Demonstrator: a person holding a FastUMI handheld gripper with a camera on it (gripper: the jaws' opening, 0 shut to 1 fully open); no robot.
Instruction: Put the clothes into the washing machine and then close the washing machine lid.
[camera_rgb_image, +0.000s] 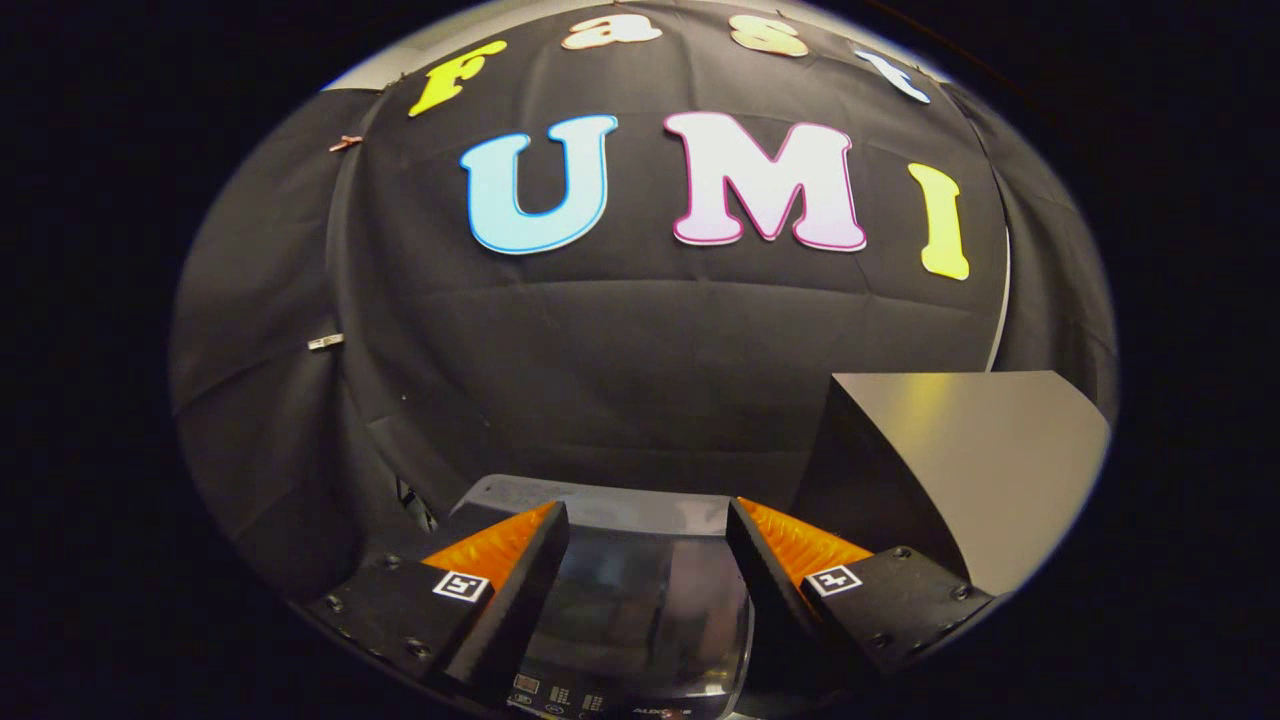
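Gripper (648, 520) fingers apart, empty, above washing machine lid (640, 610); grey box (990, 460) beside.

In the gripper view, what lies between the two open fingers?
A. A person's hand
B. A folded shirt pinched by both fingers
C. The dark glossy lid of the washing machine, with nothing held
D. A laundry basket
C: the gripper is open and holds nothing, its fingers apart over the shut, dark glossy washing machine lid.
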